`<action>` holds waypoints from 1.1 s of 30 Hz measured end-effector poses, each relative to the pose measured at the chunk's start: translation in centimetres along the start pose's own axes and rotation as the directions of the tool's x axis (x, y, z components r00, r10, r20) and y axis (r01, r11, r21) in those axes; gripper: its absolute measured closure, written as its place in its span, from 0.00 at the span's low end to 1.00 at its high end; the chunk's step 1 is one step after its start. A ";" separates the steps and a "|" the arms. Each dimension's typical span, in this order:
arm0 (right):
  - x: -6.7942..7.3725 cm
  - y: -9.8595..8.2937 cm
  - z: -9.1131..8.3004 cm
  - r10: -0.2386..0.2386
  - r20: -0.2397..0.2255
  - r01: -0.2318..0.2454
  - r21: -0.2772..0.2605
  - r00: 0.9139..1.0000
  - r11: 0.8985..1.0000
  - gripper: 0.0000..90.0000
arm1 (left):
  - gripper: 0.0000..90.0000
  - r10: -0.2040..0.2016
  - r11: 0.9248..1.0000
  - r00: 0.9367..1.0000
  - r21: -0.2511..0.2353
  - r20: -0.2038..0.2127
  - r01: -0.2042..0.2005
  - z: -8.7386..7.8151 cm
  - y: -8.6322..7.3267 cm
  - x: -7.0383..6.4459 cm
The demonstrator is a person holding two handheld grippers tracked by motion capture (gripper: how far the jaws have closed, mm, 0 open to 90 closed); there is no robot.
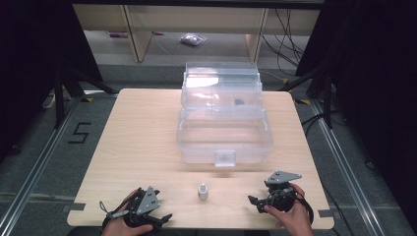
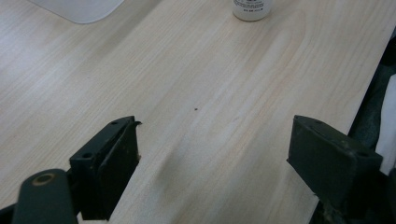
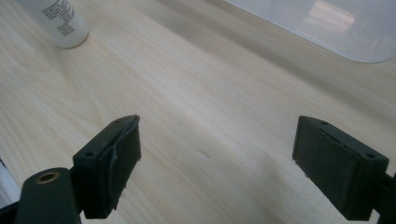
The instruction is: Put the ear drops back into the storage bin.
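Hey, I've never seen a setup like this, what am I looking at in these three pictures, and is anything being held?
No robot here: a person holds a hand-held two-jaw tool in each hand. The high view looks down on a wooden table. The left gripper and right gripper rest at its near edge. Between them stands a small white bottle; behind it sits a clear plastic box with its lid open. The other two pictures come from cameras riding on each tool, looking along its black jaws. Both pairs of jaws stand wide apart over bare wood, so nothing is held. Each camera catches the bottle at the top edge.
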State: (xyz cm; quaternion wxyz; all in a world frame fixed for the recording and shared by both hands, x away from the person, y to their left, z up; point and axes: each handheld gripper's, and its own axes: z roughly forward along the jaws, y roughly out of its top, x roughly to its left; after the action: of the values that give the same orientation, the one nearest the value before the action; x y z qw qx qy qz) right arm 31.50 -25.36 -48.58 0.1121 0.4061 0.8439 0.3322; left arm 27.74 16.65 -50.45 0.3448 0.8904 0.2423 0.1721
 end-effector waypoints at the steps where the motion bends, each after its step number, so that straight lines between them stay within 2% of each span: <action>1: 0.0 0.0 0.0 0.000 0.000 0.000 0.000 1.000 1.000 0.18 | 0.17 -0.008 1.000 1.000 -0.001 -0.001 0.008 0.0 0.0 -0.1; 2: 0.0 0.0 0.0 -0.004 -0.001 0.004 0.005 1.000 1.000 0.19 | 0.17 -0.016 1.000 1.000 -0.002 -0.002 0.016 0.0 0.0 -0.1; 3: 0.1 0.1 0.0 -0.003 -0.005 0.003 0.005 1.000 1.000 0.19 | 0.17 -0.001 1.000 1.000 -0.001 -0.002 0.001 0.0 0.0 0.0; 6: 0.1 0.2 0.0 -0.029 -0.001 0.029 0.002 1.000 1.000 0.20 | 0.17 0.002 1.000 1.000 0.004 -0.001 -0.002 0.0 0.0 0.0; 7: 0.3 0.2 0.1 -0.006 -0.004 0.006 0.000 1.000 1.000 0.20 | 0.17 0.000 1.000 1.000 0.003 0.000 0.000 0.0 0.0 0.0; 9: 0.2 0.4 0.0 -0.023 -0.004 0.023 0.009 1.000 1.000 0.20 | 0.17 -0.001 1.000 1.000 0.004 0.000 0.001 0.0 0.0 0.0; 10: 0.2 0.5 0.1 -0.043 -0.001 0.043 -0.012 0.999 0.999 0.21 | 0.17 -0.004 1.000 1.000 0.003 0.000 0.004 0.0 0.0 0.0; 11: 0.4 0.6 -0.2 -0.014 -0.009 0.014 0.029 1.000 0.999 0.21 | 0.17 -0.004 1.000 1.000 0.004 0.000 0.004 0.0 0.0 0.0; 12: 0.3 0.7 -0.1 -0.046 -0.004 0.047 0.017 0.999 0.999 0.22 | 0.17 -0.002 1.000 1.000 0.005 0.000 0.002 0.0 0.0 0.0; 14: 0.4 0.9 -0.2 -0.040 -0.005 0.040 0.045 0.999 0.998 0.22 | 0.17 -0.002 1.000 1.000 0.005 0.000 0.002 0.0 0.0 0.0; 15: 0.4 0.9 -0.1 -0.056 -0.004 0.056 0.042 0.998 0.998 0.22 | 0.17 -0.002 1.000 1.000 0.005 0.000 0.002 0.0 0.0 0.0; 16: 0.6 1.0 -0.1 -0.027 -0.008 0.027 0.050 1.000 0.998 0.22 | 0.17 -0.003 1.000 1.000 0.004 0.000 0.003 0.0 0.0 0.0; 17: 0.6 1.1 0.0 -0.064 -0.004 0.064 0.043 0.998 0.997 0.23 | 0.17 -0.003 1.000 1.000 0.005 0.000 0.003 0.0 0.0 0.0; 19: 0.7 1.3 -0.1 -0.050 -0.015 0.051 0.062 0.999 0.997 0.23 | 0.17 -0.016 1.000 1.000 0.005 0.000 0.016 0.0 0.0 0.0; 20: 0.8 1.4 -0.2 -0.060 -0.012 0.061 0.074 0.998 0.995 0.23 | 0.17 -0.014 1.000 1.000 0.006 0.000 0.014 0.0 0.0 0.0; 22: 0.8 1.4 -0.1 -0.073 -0.008 0.074 0.063 0.997 0.995 0.23 | 0.17 -0.012 1.000 1.000 0.007 0.000 0.012 0.0 0.0 0.0; 23: 0.9 1.6 -0.2 -0.066 -0.015 0.067 0.083 0.998 0.994 0.23 | 0.17 -0.007 1.000 1.000 0.006 -0.001 0.007 0.0 0.0 0.0; 27: 1.0 1.9 -0.2 -0.081 -0.021 0.082 0.088 0.997 0.993 0.23 | 0.17 -0.017 1.000 1.000 0.004 0.001 0.017 0.1 0.0 0.0; 29: 1.4 2.1 -0.2 -0.067 -0.020 0.068 0.082 0.998 0.994 0.23 | 0.17 -0.009 1.000 1.000 0.015 -0.003 0.009 0.0 0.0 0.0; 30: 1.5 2.7 -0.3 -0.092 -0.027 0.094 0.099 0.995 0.991 0.23 | 0.17 -0.003 1.000 1.000 0.012 -0.001 0.003 0.0 0.0 0.1; 31: 1.5 2.7 -0.3 -0.092 -0.027 0.094 0.099 0.995 0.991 0.23 | 0.17 -0.004 1.000 1.000 0.013 -0.002 0.004 0.0 0.0 0.1; 32: 1.7 2.9 -0.2 -0.112 -0.029 0.114 0.095 0.993 0.989 0.23 | 0.17 -0.003 1.000 1.000 0.014 -0.003 0.003 0.0 0.0 0.1; 33: 1.8 3.3 -0.2 -0.117 -0.039 0.121 0.109 0.992 0.987 0.23 | 0.17 -0.002 1.000 1.000 0.013 -0.002 0.003 0.0 0.0 0.1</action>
State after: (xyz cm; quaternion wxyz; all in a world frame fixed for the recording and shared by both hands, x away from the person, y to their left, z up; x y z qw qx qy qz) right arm 32.22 -22.58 -46.15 0.0951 0.3551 0.8856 0.2838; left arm 27.83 16.67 -50.43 0.3387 0.8922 0.2449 0.1710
